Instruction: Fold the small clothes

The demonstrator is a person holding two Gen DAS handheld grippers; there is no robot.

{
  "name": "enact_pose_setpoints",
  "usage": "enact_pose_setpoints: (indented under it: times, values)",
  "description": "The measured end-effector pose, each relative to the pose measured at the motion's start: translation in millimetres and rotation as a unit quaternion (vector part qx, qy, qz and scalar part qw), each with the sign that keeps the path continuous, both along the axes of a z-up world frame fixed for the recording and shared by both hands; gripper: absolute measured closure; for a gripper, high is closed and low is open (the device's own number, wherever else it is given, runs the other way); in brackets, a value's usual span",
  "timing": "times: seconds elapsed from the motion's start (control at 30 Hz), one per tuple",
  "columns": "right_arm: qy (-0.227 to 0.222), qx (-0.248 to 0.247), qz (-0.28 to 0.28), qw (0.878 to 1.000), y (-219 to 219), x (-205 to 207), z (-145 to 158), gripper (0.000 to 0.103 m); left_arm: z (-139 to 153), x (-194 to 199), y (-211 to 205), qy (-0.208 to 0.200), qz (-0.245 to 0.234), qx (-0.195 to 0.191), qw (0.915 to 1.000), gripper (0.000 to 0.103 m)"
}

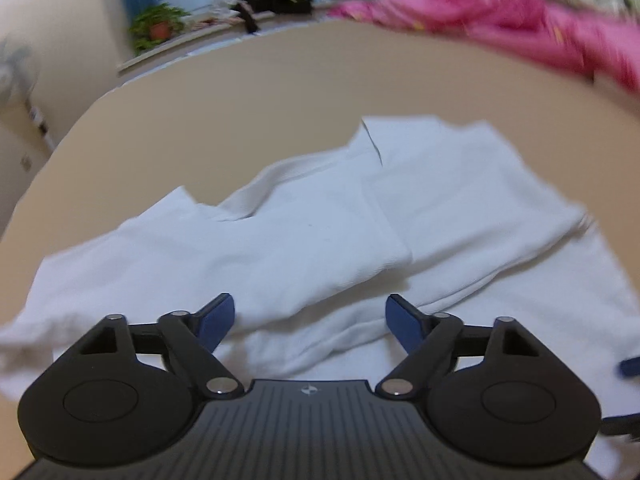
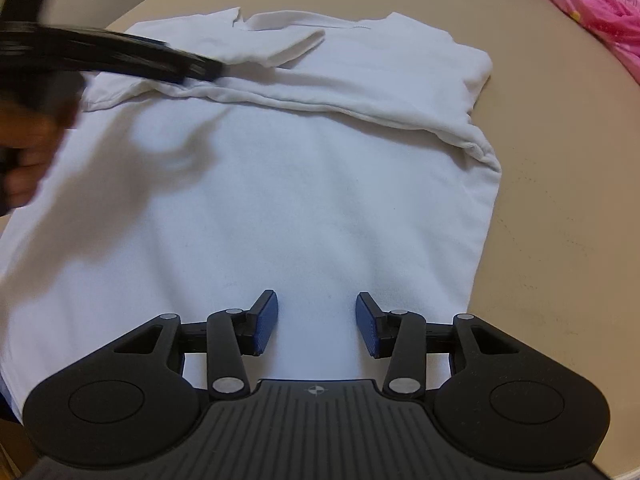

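A white small shirt lies spread on a round beige table, its far part folded over in a thick band, with a sleeve lying across it. My right gripper hovers over the near part of the shirt, jaws open, only flat cloth below the gap. In the left wrist view the same shirt shows folded sleeves and rumpled layers. My left gripper stands wide open just above them, holding nothing. From the right wrist it appears as a blurred dark streak over the shirt's far left.
A heap of pink cloth lies at the table's far right edge, also seen as pink cloth. A person's hand is at the left. Beyond the table, a potted plant sits on a sill.
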State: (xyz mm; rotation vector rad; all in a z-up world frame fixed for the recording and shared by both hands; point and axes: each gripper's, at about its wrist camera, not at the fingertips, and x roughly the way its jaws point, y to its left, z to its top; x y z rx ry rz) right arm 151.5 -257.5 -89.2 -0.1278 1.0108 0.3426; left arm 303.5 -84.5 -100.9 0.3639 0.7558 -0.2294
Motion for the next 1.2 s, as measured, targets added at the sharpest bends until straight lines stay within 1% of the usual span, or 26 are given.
enact_pose_setpoints:
  times: [0.03,0.07,0.1,0.2,0.3,0.37,0.43,0.47,0.5,0.53,0.57,0.63,0.67,0.7,0.73,0.8,0.87,0.9,0.93,0.97,1.03,1.07,1.1,1.13,1.17,1.2]
  values:
    - [0.001,0.001,0.002,1.000,0,0,0,0.057,-3,5,-2,-0.003,-0.006,0.013,0.9999,0.047]
    - [0.001,0.000,0.004,1.000,0,1,0,0.056,-2,9,2,-0.006,-0.007,0.017,0.9998,0.088]
    - [0.001,0.001,0.006,1.000,0,1,0,0.056,2,12,11,-0.009,0.000,0.008,0.9999,0.095]
    - [0.002,0.004,0.010,1.000,-3,0,2,0.056,30,10,63,-0.048,0.039,-0.068,0.9958,0.098]
    - [0.001,0.004,0.011,1.000,-4,1,1,0.056,56,0,137,-0.085,0.108,-0.106,0.9849,0.100]
    - [-0.002,0.001,0.013,1.000,-3,0,1,0.056,68,-12,205,-0.103,0.173,-0.136,0.9700,0.100]
    - [-0.006,0.001,0.015,1.000,-2,-1,1,0.056,73,-29,278,-0.125,0.248,-0.154,0.9483,0.100]
    - [-0.009,0.001,0.014,1.000,-2,-2,1,0.056,73,-42,320,-0.137,0.297,-0.159,0.9315,0.100]
    - [-0.012,0.002,0.013,1.000,-2,-4,2,0.056,71,-56,360,-0.146,0.349,-0.163,0.9111,0.100]
    - [-0.017,0.002,0.012,1.000,-2,-5,2,0.056,68,-72,400,-0.152,0.412,-0.167,0.8825,0.100]
    - [-0.025,0.003,0.010,1.000,-1,-8,3,0.056,63,-91,445,-0.150,0.495,-0.175,0.8378,0.099]
    - [-0.039,0.005,0.005,0.999,-1,-11,4,0.056,52,-128,512,-0.141,0.629,-0.198,0.7384,0.096]
    - [-0.045,0.005,0.001,0.999,-1,-12,5,0.056,47,-145,534,-0.144,0.657,-0.216,0.7076,0.096]
    - [-0.053,0.007,-0.004,0.999,0,-14,7,0.056,45,-155,547,-0.142,0.663,-0.227,0.6997,0.096]
    - [-0.068,0.012,-0.006,0.998,2,-16,10,0.058,45,-158,552,-0.133,0.654,-0.231,0.7083,0.095]
    - [-0.105,0.010,0.011,0.994,11,-22,17,0.063,48,-154,549,-0.130,0.621,-0.234,0.7366,0.085]
    - [-0.137,-0.001,0.032,0.990,28,-25,24,0.081,51,-146,536,-0.127,0.571,-0.250,0.7714,0.077]
    - [-0.147,0.000,0.042,0.988,39,-24,27,0.085,51,-140,523,-0.116,0.538,-0.264,0.7917,0.073]
    - [-0.158,0.004,0.050,0.986,51,-21,30,0.086,49,-132,514,-0.104,0.509,-0.280,0.8073,0.073]
    - [-0.168,0.007,0.057,0.984,66,-18,33,0.086,46,-124,505,-0.091,0.485,-0.291,0.8199,0.073]
    - [-0.191,0.014,0.079,0.978,100,-8,38,0.086,35,-112,488,-0.061,0.446,-0.297,0.8419,0.073]
    - [-0.200,0.016,0.090,0.976,118,-2,40,0.086,25,-107,480,-0.041,0.433,-0.297,0.8500,0.072]
    - [-0.207,0.014,0.101,0.973,138,5,41,0.084,12,-98,476,-0.011,0.432,-0.292,0.8534,0.070]
    - [-0.213,0.009,0.114,0.970,159,13,41,0.077,-3,-94,475,0.031,0.446,-0.281,0.8492,0.073]
    - [-0.219,0.005,0.127,0.967,178,19,40,0.068,-9,-99,474,0.025,0.450,-0.282,0.8470,0.073]
    - [-0.227,-0.003,0.142,0.964,198,25,39,0.063,-8,-101,473,0.020,0.450,-0.281,0.8473,0.072]
